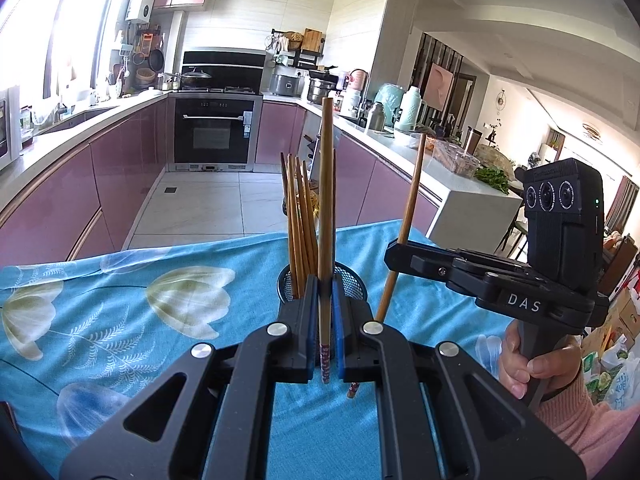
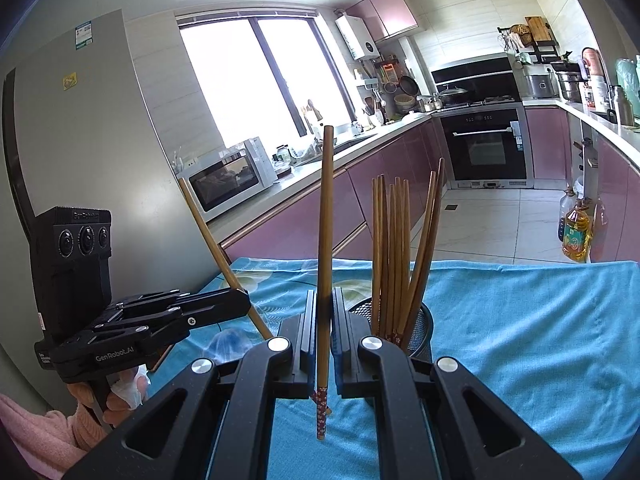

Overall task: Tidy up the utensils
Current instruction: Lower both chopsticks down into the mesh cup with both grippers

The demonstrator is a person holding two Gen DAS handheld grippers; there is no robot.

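1. Between the left gripper's (image 1: 326, 308) closed fingers stands one upright chopstick (image 1: 327, 216); the mesh holder (image 1: 352, 280) of chopsticks sits just beyond.
2. Right gripper (image 2: 324, 320) likewise clamps a second chopstick (image 2: 325, 240), holder beside it on the blue cloth (image 2: 520, 320).

Two close wrist views along converging jaws, sharing the mesh cup (image 1: 322, 284) and blue cloth (image 2: 520, 320).
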